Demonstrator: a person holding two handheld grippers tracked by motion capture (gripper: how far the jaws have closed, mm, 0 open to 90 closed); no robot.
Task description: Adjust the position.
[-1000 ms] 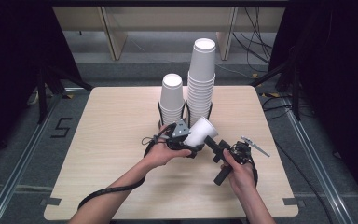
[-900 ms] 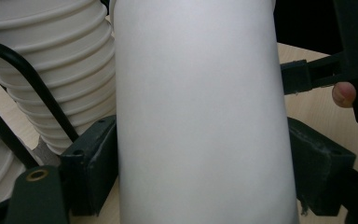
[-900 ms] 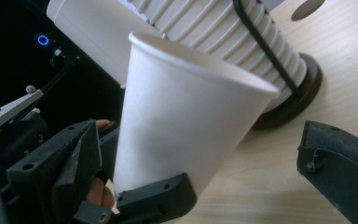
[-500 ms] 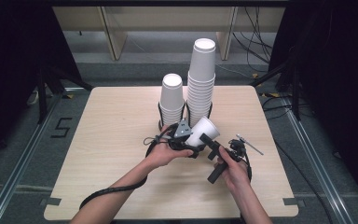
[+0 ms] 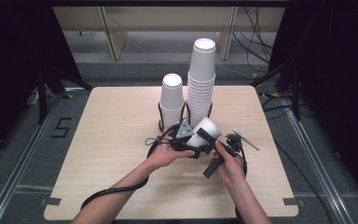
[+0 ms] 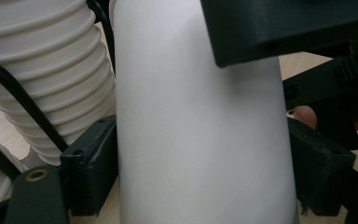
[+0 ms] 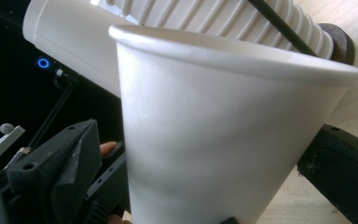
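Pale wooden table [image 5: 102, 154] under us, grey floor and dark curtains around it, a light shelf base at the far wall. Nearest to us, two forearms come in from the bottom edge of the high view, each hand carrying a gripper, and they meet a little right of the table's centre. We note the left gripper [image 5: 193, 142] gripping a single white paper cup [image 5: 205, 133], which lies tilted off the table, its open mouth aimed up and to the right. In the left gripper view its two black jaws sit tight against either side of the cup [image 6: 198, 135], pads pressing the paper wall, so we call it clamped on the cup. The right gripper [image 5: 221, 147] sits just beside, its handle angled down toward us, its jaws up at the cup's mouth end. In the right gripper view the cup [image 7: 214, 135] stands between the two black jaws; whether the pads actually press it, we cannot tell. Just beyond the grippers, touching range, stand two stacks of nested white cups, each in a black wire holder: a short stack [image 5: 172, 100] on the left and a tall stack [image 5: 201, 79] on the right. Cables [image 5: 270, 100] trail on the floor farther right.
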